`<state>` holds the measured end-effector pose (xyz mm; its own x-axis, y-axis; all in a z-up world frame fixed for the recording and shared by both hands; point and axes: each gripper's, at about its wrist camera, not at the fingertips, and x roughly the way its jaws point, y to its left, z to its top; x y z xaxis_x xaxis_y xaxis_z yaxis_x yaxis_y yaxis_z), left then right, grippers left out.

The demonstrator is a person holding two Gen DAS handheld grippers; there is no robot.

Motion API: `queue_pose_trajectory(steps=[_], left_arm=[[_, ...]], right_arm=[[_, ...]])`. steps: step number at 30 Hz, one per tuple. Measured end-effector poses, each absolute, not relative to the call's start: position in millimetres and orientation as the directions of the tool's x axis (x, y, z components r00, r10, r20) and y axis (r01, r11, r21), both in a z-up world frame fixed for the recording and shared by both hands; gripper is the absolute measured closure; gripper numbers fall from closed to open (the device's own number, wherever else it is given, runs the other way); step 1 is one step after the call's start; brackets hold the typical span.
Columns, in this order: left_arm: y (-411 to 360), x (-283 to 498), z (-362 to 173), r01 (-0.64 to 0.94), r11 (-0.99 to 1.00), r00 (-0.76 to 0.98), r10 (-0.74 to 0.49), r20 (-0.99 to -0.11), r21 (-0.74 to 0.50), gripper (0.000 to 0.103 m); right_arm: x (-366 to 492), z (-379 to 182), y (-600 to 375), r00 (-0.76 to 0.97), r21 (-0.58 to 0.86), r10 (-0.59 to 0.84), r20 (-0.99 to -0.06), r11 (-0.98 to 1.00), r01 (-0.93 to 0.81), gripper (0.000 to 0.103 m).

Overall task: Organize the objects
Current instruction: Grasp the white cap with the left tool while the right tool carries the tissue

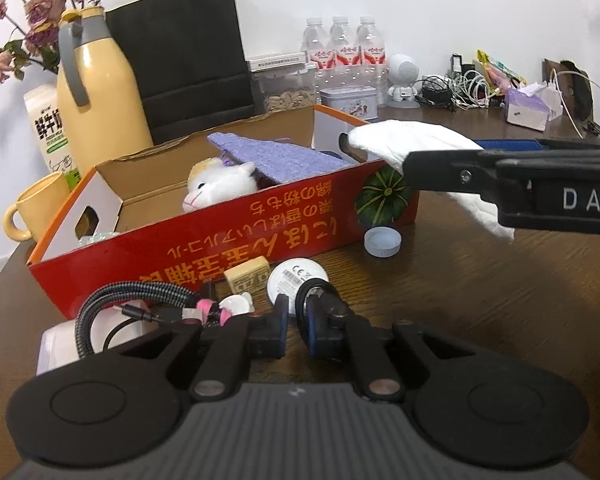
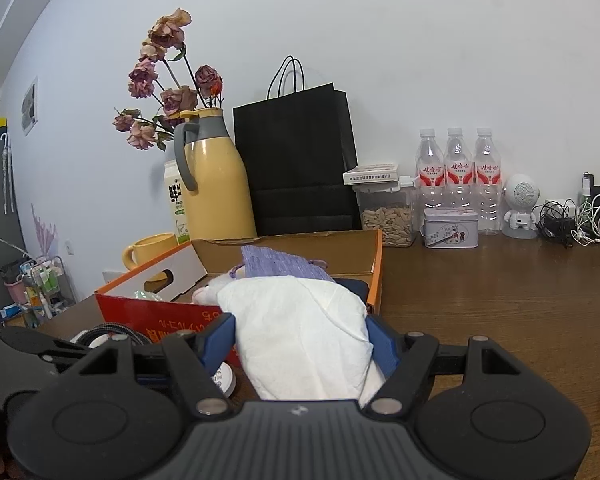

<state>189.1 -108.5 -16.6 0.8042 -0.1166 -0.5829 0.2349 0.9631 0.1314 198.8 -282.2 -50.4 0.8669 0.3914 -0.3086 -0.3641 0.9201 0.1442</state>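
Observation:
A red cardboard box (image 1: 220,240) (image 2: 156,314) lies open on the wooden table, holding a white plush cat (image 1: 220,188) and a purple cloth (image 1: 284,156) (image 2: 276,264). My right gripper (image 1: 412,152) (image 2: 300,340) reaches in from the right, shut on a soft white packet (image 1: 404,140) (image 2: 300,320), which hangs over the box's right end. In front of the box, my left gripper (image 1: 300,328) has its jaws nearly together at the near edge of a white disc (image 1: 296,276) (image 2: 225,380). I cannot tell whether anything is pinched. A tan block (image 1: 248,276), a blue-white cap (image 1: 382,242) and a braided cable (image 1: 132,296) lie close by.
Behind the box stand a yellow jug (image 1: 100,92) (image 2: 216,188), a yellow mug (image 1: 32,208), a black paper bag (image 1: 188,60) (image 2: 300,160), three water bottles (image 1: 344,48), a tin (image 1: 348,100) and a tangle of chargers (image 1: 460,88). Bare wood stretches to the right of the box.

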Motion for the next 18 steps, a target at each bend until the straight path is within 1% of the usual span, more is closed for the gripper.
queue_pose_trajectory(steps=[3,4,5,9,12,15,18], left_arm=[[-103.8,184.4,-13.2,0.224,0.967,0.811,-0.118,-0.574,0.117,0.082],[-102.5,182.9,-12.1,0.218,0.969,0.815,-0.115,-0.568,0.117,0.073],[-100.7,181.4,-10.6,0.208,0.971,0.823,-0.109,-0.557,0.118,0.067],[-92.3,185.2,-5.0,0.150,0.983,0.845,-0.070,-0.529,0.109,0.065],[-88.5,196.5,-4.7,0.113,0.987,0.840,-0.032,-0.542,0.116,0.065],[-89.6,208.1,-6.5,0.117,0.985,0.827,-0.024,-0.562,0.130,0.066],[-94.9,219.4,-11.7,0.140,0.978,0.809,-0.022,-0.587,0.157,0.073]], right_arm=[[199.0,-50.7,-282.0,0.867,0.142,0.391,-0.310,0.920,-0.364,0.033],[198.9,-50.8,-281.9,0.867,0.142,0.391,-0.310,0.920,-0.365,0.033],[198.9,-50.8,-281.9,0.867,0.142,0.391,-0.309,0.920,-0.365,0.033],[198.7,-50.8,-281.6,0.867,0.140,0.392,-0.308,0.920,-0.366,0.033],[198.5,-51.0,-281.5,0.867,0.140,0.392,-0.308,0.920,-0.366,0.033],[198.5,-51.1,-281.1,0.867,0.140,0.392,-0.308,0.920,-0.366,0.032],[198.5,-51.4,-280.8,0.867,0.140,0.392,-0.308,0.920,-0.367,0.032]])
